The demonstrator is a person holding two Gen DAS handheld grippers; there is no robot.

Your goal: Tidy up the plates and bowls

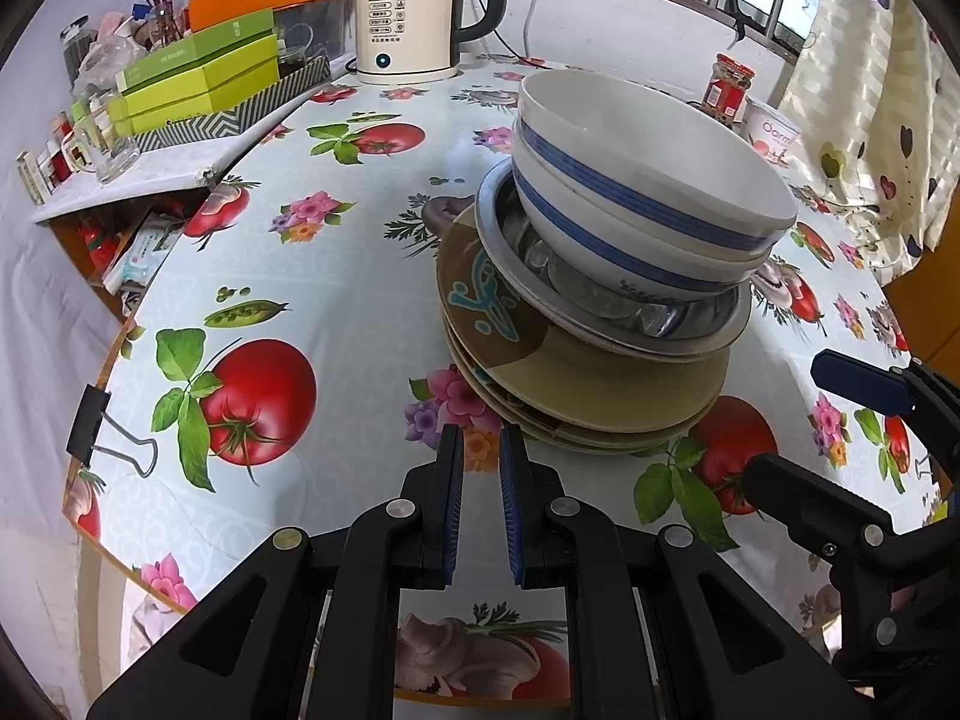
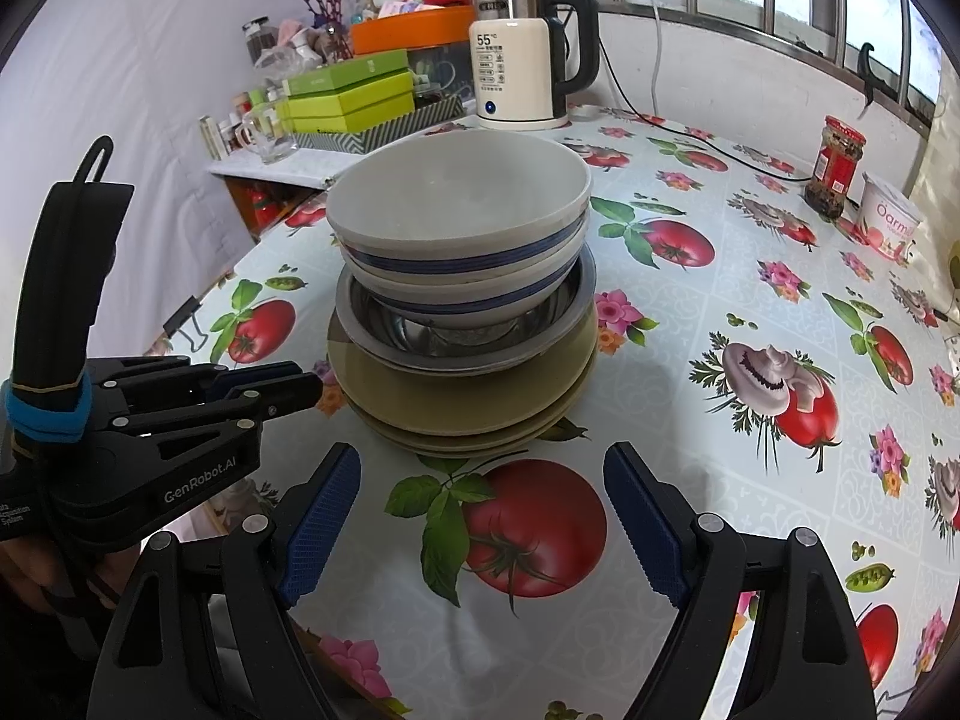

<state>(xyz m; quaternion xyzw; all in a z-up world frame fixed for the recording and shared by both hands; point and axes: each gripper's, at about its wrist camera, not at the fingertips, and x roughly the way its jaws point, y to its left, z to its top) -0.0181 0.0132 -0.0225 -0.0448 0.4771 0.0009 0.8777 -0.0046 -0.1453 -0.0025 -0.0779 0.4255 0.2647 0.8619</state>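
One stack stands on the flowered tablecloth (image 1: 336, 300). At the bottom lie tan plates (image 1: 600, 384) (image 2: 456, 402), on them a steel bowl (image 1: 600, 300) (image 2: 462, 342), and on top two white bowls with blue stripes (image 1: 654, 180) (image 2: 456, 204), nested and leaning slightly. My left gripper (image 1: 480, 450) (image 2: 312, 387) is shut with nothing in it, its tips just short of the plates' near-left edge. My right gripper (image 2: 483, 462) (image 1: 798, 420) stands wide open in front of the stack, holding nothing.
A cream kettle (image 1: 405, 12) (image 2: 510, 72) with its cord stands at the back, beside green boxes (image 1: 198, 78) and a glass mug (image 1: 105, 144) on a side shelf. A red jar (image 2: 837, 168) and a yoghurt cup (image 2: 888, 222) sit far right. A binder clip (image 1: 99, 426) grips the table's left edge.
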